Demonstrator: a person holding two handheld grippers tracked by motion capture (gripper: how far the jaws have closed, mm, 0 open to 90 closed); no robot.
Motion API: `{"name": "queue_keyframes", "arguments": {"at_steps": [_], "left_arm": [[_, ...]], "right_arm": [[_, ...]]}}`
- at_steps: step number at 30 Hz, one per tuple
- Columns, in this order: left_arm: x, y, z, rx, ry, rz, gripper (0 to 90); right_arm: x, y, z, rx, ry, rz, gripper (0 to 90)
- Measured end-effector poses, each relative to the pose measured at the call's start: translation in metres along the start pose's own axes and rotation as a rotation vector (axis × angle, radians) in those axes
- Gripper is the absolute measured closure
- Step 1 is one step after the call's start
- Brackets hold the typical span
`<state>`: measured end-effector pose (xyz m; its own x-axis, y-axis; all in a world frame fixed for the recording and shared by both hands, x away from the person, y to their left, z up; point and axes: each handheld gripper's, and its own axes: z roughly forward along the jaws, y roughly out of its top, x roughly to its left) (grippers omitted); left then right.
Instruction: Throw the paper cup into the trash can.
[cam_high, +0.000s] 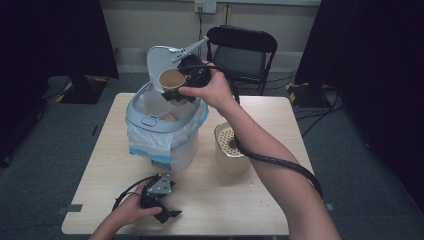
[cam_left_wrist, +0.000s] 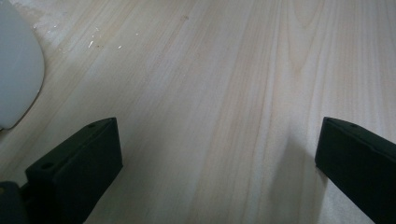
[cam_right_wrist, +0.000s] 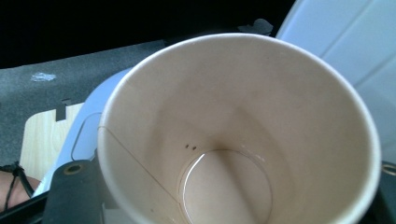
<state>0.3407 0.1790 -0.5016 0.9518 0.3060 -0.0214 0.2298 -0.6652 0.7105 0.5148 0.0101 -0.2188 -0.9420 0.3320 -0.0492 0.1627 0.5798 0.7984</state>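
Right arm stretched forward across the surface (cam_high: 210, 210), wrist bent, right claw (cam_high: 181, 92) raised over the open white bin (cam_high: 165, 135). Its jaws clamp a paper cup (cam_high: 171, 79), tipped on its side, mouth toward the camera; inside looks empty, two dark specks near the bottom. Left hand (cam_high: 132, 211) rests low at the near edge, left claw (cam_high: 167, 214) lying flat, jaws wide apart, nothing between them.
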Motion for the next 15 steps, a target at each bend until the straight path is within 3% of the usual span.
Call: {"name": "queue_keyframes", "arguments": {"at_steps": [15], "left_arm": [[0.0, 0.0, 0.0, 0.0, 0.0, 0.0, 0.0]], "right_arm": [[0.005, 0.006, 0.016, -0.01, 0.022, 0.006, 22.9]]}}
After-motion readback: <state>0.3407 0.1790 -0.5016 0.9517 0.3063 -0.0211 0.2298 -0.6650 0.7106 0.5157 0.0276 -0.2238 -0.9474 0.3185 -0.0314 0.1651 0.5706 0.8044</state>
